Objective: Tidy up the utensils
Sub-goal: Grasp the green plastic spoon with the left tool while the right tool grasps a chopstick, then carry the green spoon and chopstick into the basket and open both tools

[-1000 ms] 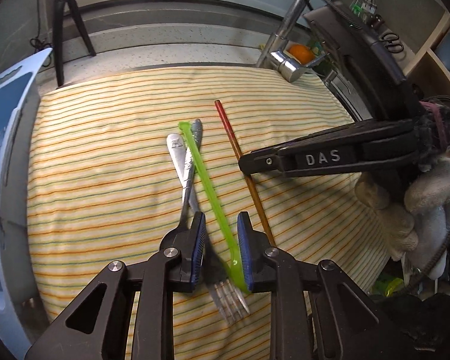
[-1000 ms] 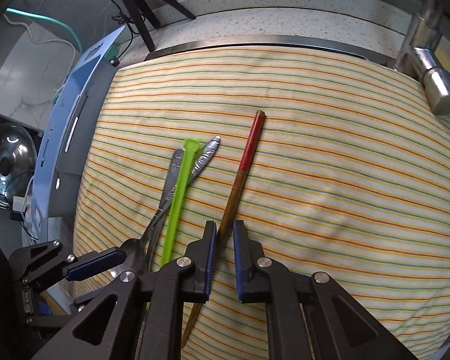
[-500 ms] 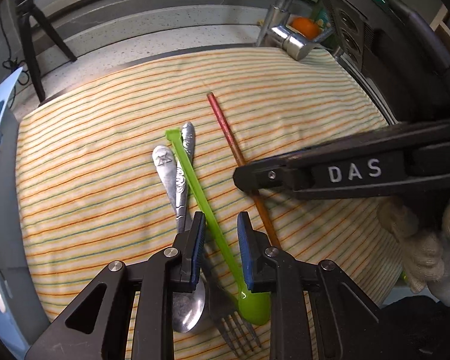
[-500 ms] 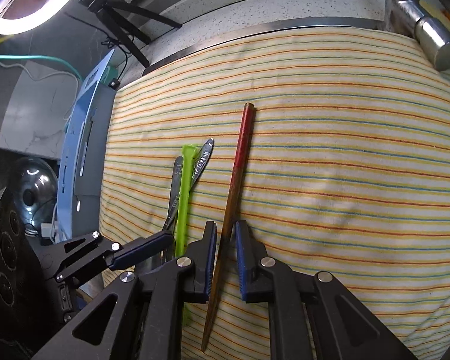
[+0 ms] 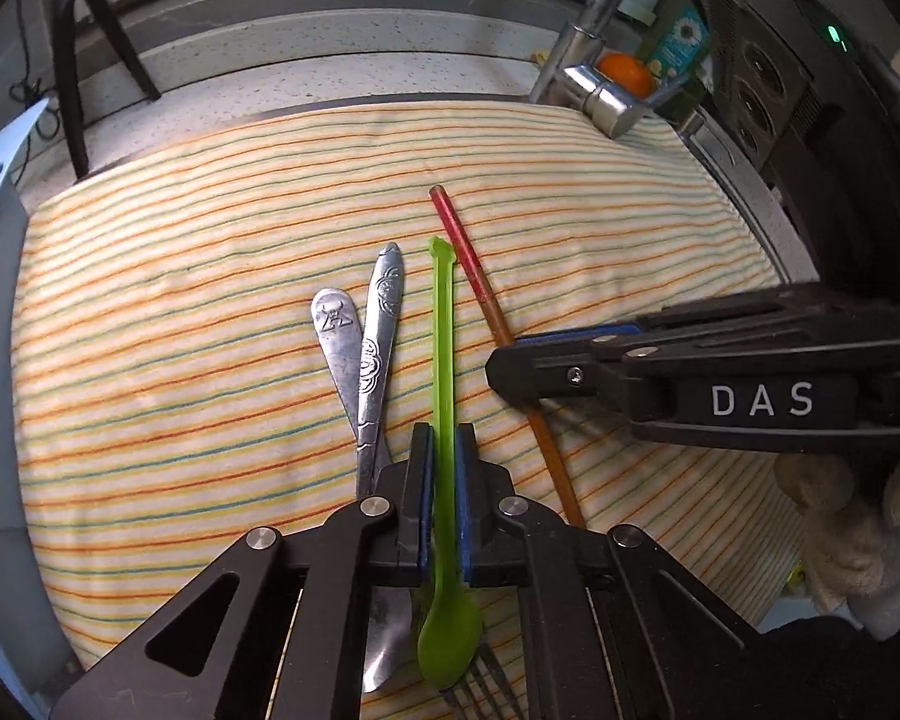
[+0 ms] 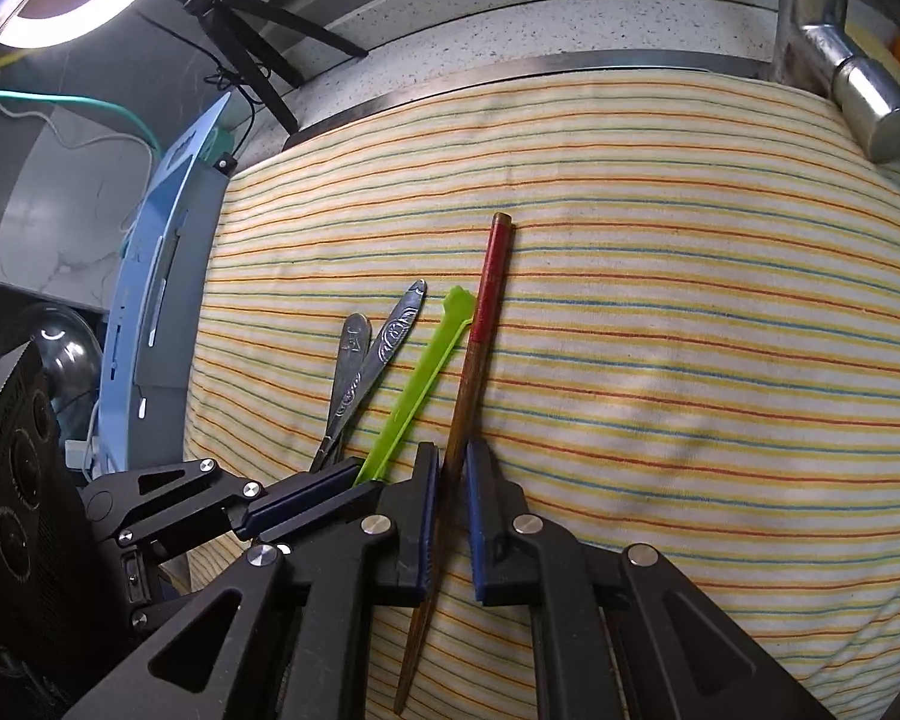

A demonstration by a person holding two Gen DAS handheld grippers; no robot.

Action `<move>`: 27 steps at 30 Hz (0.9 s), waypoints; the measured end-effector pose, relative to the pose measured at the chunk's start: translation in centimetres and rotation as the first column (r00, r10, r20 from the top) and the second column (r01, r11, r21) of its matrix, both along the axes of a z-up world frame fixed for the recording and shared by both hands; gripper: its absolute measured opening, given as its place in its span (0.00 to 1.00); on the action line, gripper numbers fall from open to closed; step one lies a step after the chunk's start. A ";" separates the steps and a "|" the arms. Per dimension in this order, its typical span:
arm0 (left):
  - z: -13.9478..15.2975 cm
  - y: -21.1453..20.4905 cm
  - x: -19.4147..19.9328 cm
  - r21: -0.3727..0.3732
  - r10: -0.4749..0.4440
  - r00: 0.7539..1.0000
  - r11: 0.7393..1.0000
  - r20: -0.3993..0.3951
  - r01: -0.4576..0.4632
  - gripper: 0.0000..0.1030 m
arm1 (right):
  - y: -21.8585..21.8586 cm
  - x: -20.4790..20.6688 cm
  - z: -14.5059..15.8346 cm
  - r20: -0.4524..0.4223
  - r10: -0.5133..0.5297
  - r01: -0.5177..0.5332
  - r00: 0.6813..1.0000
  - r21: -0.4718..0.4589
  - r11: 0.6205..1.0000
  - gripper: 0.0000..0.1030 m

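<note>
Between the left tool (image 5: 443,450) pads sits a translucent green spoon (image 5: 444,360) (clamped); right tool (image 6: 450,468) straddles the chopstick (image 6: 480,354), apart

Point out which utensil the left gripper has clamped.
The green plastic spoon: the left gripper pinches its handle. The metal spoon and fork lie free alongside.

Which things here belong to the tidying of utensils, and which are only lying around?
For the job: green spoon in the left claw, chopstick between the right claw's fingers, metal spoon, fork.
Just around: striped cloth, tap, orange, tripod.
</note>
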State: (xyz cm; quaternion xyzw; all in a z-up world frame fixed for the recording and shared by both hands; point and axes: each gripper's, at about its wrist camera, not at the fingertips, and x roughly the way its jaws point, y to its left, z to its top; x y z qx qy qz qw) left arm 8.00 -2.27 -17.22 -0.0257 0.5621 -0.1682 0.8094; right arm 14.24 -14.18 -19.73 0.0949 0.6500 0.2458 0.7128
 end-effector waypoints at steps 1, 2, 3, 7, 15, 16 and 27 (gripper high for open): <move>0.0 0.3 -0.1 -0.022 0.014 1.000 1.000 -0.004 -0.014 0.05 | -0.2 0.0 0.0 -0.004 -0.006 0.006 1.000 0.008 1.000 0.07; -0.1 0.5 -0.2 -0.031 0.024 1.000 0.999 -0.006 -0.024 0.05 | -0.3 -0.1 0.0 -0.006 -0.009 0.009 1.000 0.014 1.000 0.07; -0.1 0.8 -0.3 -0.040 0.038 0.999 0.998 -0.006 -0.038 0.05 | -0.4 -0.1 0.0 -0.008 -0.012 0.012 1.000 0.020 1.000 0.07; 0.8 1.7 -1.0 -0.100 0.085 0.996 0.991 0.001 -0.084 0.05 | -1.5 -0.4 0.4 -0.018 -0.052 0.053 0.998 0.059 0.997 0.06; 4.2 4.0 -2.6 -0.124 0.122 0.990 0.986 0.076 -0.112 0.05 | -2.2 -0.5 3.1 -0.002 -0.092 0.092 0.996 0.145 0.985 0.06; 4.4 4.3 -2.5 -0.124 0.129 0.988 0.985 0.084 -0.118 0.05 | -1.9 -0.5 3.6 0.007 -0.086 0.084 0.996 0.153 0.985 0.06; 8.2 11.8 -3.6 -0.120 0.266 0.948 0.962 0.176 -0.247 0.05 | 4.5 0.2 8.1 0.085 -0.038 0.017 0.996 0.240 0.971 0.06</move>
